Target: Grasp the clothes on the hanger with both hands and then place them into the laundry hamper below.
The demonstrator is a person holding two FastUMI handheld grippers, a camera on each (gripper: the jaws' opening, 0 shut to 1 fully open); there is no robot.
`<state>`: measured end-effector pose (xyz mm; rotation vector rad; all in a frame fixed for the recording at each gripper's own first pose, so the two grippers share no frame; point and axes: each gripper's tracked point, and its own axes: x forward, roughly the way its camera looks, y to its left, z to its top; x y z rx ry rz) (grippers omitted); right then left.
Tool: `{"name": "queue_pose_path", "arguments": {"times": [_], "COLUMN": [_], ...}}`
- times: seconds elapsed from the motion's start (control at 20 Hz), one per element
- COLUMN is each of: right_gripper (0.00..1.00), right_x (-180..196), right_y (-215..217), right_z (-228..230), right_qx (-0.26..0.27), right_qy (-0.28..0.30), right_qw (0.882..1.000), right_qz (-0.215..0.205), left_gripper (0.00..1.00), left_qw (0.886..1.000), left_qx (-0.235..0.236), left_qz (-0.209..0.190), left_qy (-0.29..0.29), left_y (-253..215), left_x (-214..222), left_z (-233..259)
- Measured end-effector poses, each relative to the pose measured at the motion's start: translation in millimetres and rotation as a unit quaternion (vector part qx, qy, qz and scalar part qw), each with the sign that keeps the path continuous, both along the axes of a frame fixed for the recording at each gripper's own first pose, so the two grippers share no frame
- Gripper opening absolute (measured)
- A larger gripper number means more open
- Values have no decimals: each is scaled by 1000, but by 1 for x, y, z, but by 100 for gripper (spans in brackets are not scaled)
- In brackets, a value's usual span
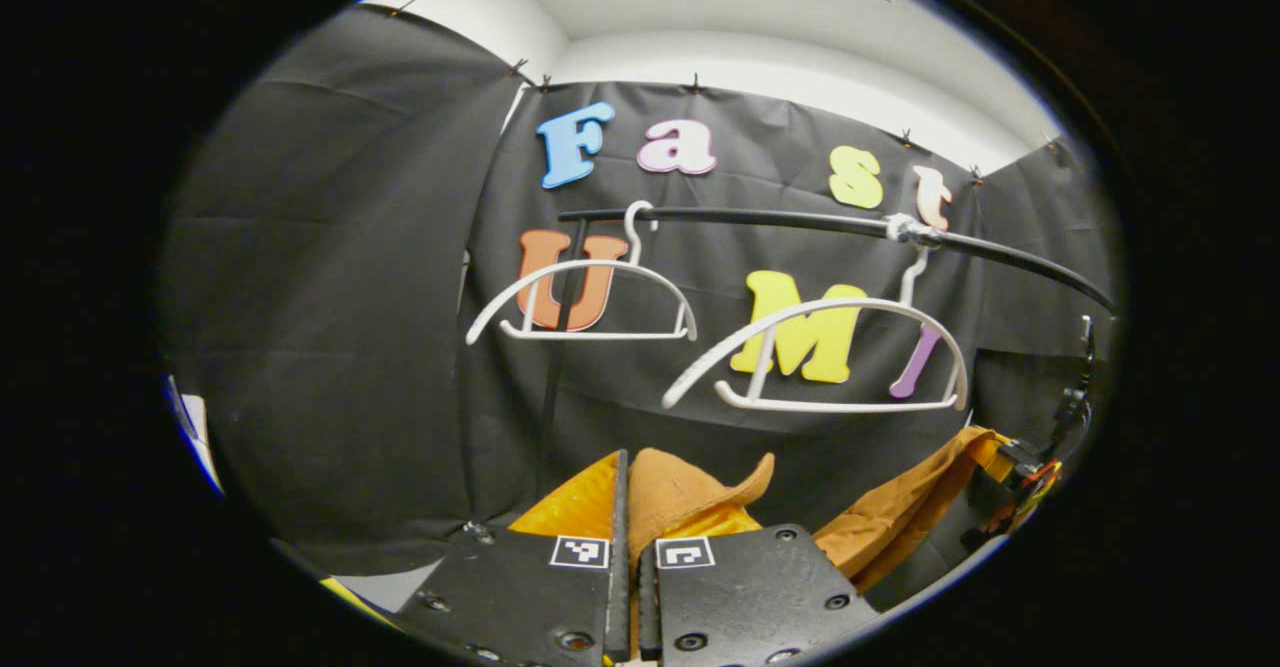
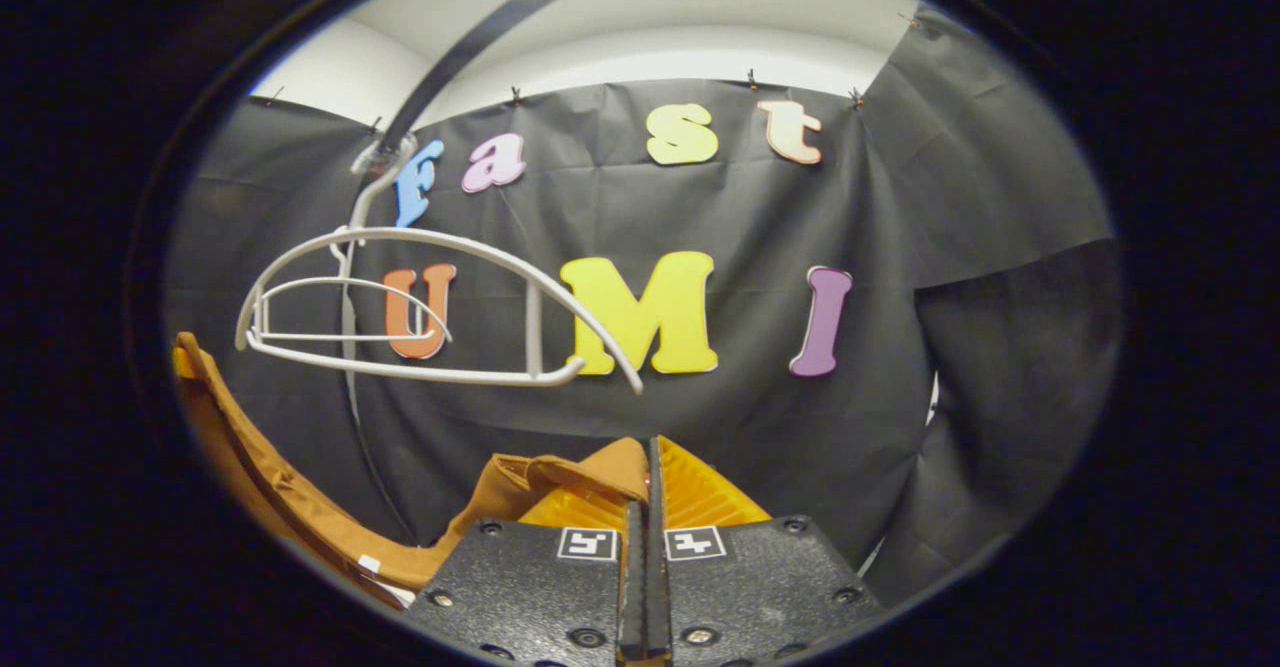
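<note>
The garment (image 1: pixel 690 492) is orange-brown cloth, off the hangers and held below them. In the left gripper view, my left gripper (image 1: pixel 632 522) is shut on a bunched fold of it, which pokes up between the yellow finger pads (image 1: pixel 570 512). From there the cloth stretches right to the right gripper (image 1: pixel 1015 462), seen farther off. In the right gripper view, my right gripper (image 2: pixel 648 487) is shut on another fold of the garment (image 2: pixel 540 477), and a long strip of it runs off to the lower left.
Two bare white hangers (image 1: pixel 585 292) (image 1: pixel 830 347) hang from a black rail (image 1: pixel 780 219) above the grippers. In the right gripper view, the nearer hanger (image 2: pixel 430 297) overlaps the farther one, below the rail (image 2: pixel 480 37). Black cloth walls stand behind and to both sides.
</note>
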<state>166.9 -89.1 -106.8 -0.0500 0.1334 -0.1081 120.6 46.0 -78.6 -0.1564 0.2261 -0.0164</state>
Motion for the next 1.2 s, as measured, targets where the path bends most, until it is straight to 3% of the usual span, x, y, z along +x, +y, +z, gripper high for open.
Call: {"name": "queue_pose_path", "arguments": {"times": [0.25,0.3,0.35,0.6,0.95,1.0,1.2], "right_gripper": [4,4,4,4,4,4,4], "right_x": [-18,-22,-25,-36,-53,-55,-64], "right_y": [43,53,63,105,148,152,161], "right_z": [21,24,28,41,45,43,41], "right_qx": [33,33,32,56,80,86,117], "right_qy": [-5,-6,-6,-10,3,8,26], "right_qw": [998,997,996,988,973,971,961], "right_qz": [54,69,84,143,215,222,250], "left_gripper": [10,4,10,10,10,3,3], "left_qw": [999,999,998,994,986,984,978], "left_qx": [4,2,0,0,-14,-19,-39], "left_qz": [-41,-52,-61,-109,-167,-174,-203], "left_qy": [-7,-10,-11,-21,-16,-13,-5], "left_y": [-32,-40,-48,-85,-131,-139,-158], "left_x": [-11,-11,-12,-20,-25,-26,-34], "left_z": [13,16,19,31,30,31,31]}}
